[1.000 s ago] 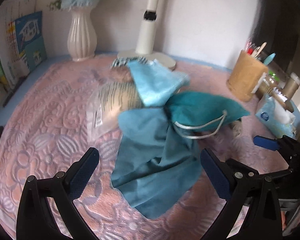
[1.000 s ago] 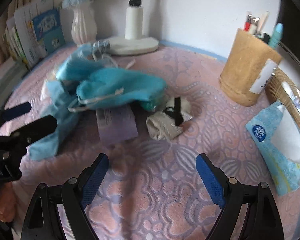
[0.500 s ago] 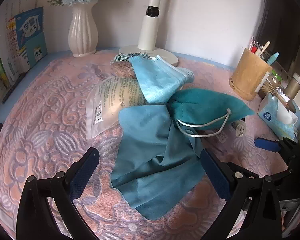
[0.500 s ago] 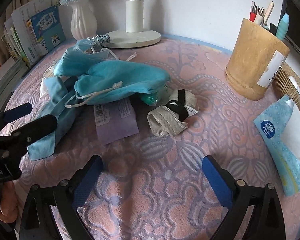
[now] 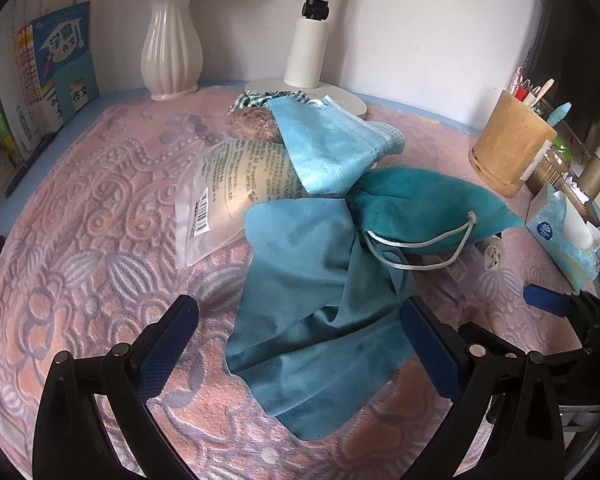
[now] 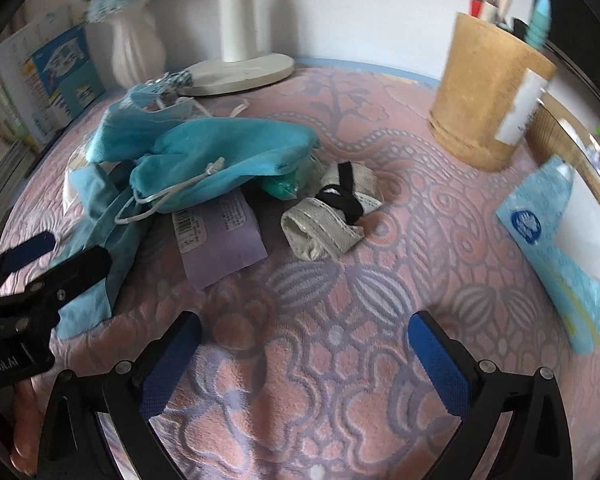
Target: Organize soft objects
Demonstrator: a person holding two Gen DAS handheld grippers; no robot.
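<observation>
Soft pile, table centre: teal cloth (image 5: 320, 320), drawstring pouch (image 5: 420, 208), face mask (image 5: 332, 148), untouched. Left hand-held gripper (image 5: 296, 328) wide, straddling the cloth, nearer than before. Right hand-held gripper (image 6: 304, 344) wide, empty; rolled beige item (image 6: 328, 228), possibly socks, ahead. Sorting not yet begun.

Drawstring pouch (image 5: 420, 204) lies on cloth (image 5: 320, 320), beside packet (image 5: 228, 196).
</observation>
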